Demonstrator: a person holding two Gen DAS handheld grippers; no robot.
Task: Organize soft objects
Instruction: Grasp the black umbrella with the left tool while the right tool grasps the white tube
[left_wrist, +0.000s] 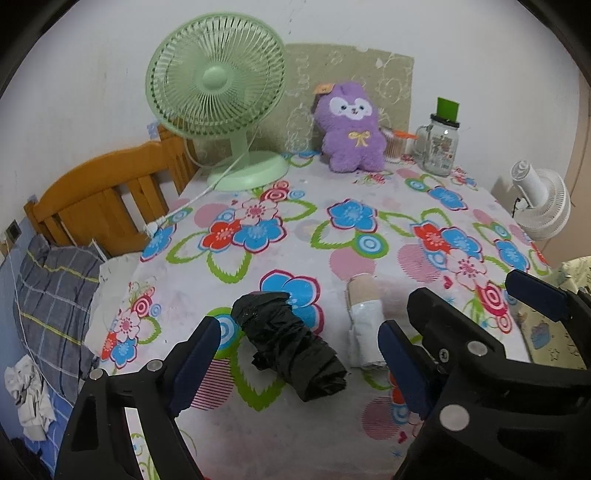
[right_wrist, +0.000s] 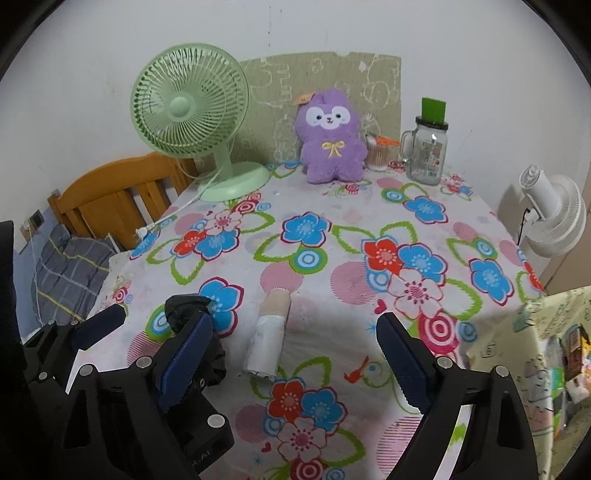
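Observation:
A rolled black plastic bag (left_wrist: 291, 345) lies on the flowered tablecloth (left_wrist: 295, 240) near the front, between the open fingers of my left gripper (left_wrist: 299, 354), which hovers over it empty. A white and beige roll (left_wrist: 364, 321) lies just right of it. In the right wrist view the white roll (right_wrist: 267, 334) lies ahead between the fingers of my open, empty right gripper (right_wrist: 295, 354); the black bag (right_wrist: 184, 310) is partly hidden behind my left finger. A purple plush toy (right_wrist: 330, 138) sits upright at the table's back.
A green desk fan (left_wrist: 218, 110) stands back left, its cord trailing off the left edge. A glass mug jar (left_wrist: 439, 147) and a small cup (left_wrist: 393, 147) stand back right. A wooden bed headboard (left_wrist: 103, 199) is left of the table. A white fan (left_wrist: 543, 199) stands right.

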